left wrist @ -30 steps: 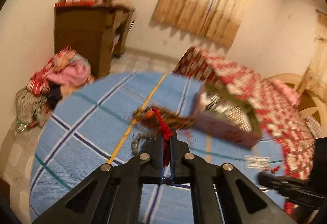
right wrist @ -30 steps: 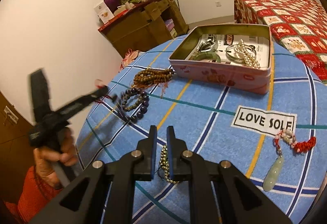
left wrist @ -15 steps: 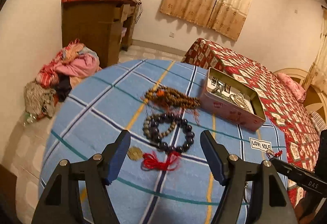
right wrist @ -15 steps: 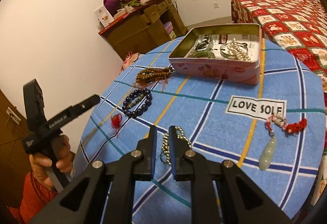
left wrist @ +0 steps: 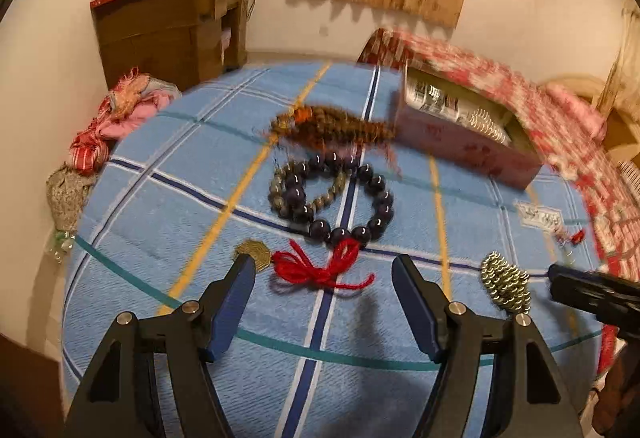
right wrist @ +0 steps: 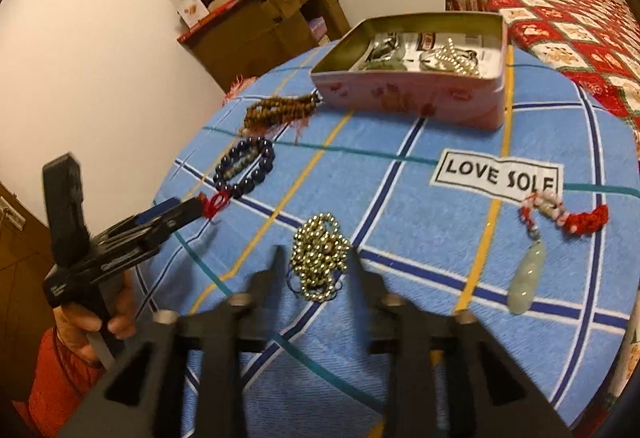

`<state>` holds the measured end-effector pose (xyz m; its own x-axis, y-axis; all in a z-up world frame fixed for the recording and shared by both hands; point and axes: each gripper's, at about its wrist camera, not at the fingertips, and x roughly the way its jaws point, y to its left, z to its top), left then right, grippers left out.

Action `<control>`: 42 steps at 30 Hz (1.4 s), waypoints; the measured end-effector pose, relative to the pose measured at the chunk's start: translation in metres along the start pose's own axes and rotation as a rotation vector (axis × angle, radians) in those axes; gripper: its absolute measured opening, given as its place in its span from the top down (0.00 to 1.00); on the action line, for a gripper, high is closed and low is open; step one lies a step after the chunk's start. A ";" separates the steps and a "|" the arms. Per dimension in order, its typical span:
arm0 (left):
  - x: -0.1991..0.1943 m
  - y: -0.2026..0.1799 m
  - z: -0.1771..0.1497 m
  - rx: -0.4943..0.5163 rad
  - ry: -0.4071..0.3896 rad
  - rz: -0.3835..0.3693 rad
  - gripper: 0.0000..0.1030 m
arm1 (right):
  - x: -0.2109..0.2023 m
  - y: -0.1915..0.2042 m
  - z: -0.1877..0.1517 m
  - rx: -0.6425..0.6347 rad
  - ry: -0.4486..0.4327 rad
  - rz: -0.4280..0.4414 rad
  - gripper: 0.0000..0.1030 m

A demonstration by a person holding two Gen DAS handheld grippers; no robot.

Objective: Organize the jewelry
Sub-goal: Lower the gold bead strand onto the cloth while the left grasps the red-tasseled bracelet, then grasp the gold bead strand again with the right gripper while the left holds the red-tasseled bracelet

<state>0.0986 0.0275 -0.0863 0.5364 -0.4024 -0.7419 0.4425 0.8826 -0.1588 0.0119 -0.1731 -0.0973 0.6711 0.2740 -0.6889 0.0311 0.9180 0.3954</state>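
Observation:
My left gripper (left wrist: 323, 265) hovers low over a red cord with a gold coin (left wrist: 320, 272) on the blue checked cloth (left wrist: 160, 198). Its jaws are closing, with the cord between them and untouched by the pads. The right gripper (right wrist: 315, 254) has its jaws opening around a heap of gold ball chain (right wrist: 318, 258) that rests on the cloth. A dark bead bracelet (left wrist: 376, 194) and a brown bead strand (left wrist: 332, 126) lie beyond the cord. The open pink tin (right wrist: 408, 98) holds several pieces. A jade pendant on red cord (right wrist: 528, 274) lies at the right.
A "LOVE SOLE" label (right wrist: 496, 176) is sewn on the cloth. A bed with a red quilt (right wrist: 560, 22) stands behind the round table. A brown cabinet (left wrist: 168, 30) with clothes on top and a pile of clothes (left wrist: 120, 118) are on the floor at the left.
The left gripper let go of the red cord, opened wide and sank toward the table. The right gripper opened and the gold chain now lies loose between its fingers.

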 end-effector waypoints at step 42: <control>-0.134 -0.019 0.041 -0.007 -0.376 -0.180 1.00 | -0.094 0.018 0.052 0.004 -0.245 0.056 0.87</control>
<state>0.0479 0.0550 0.0421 0.6768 -0.6097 -0.4125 0.5487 0.7914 -0.2695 -0.0117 -0.1971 0.0062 0.8312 0.2463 -0.4985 -0.0087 0.9022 0.4313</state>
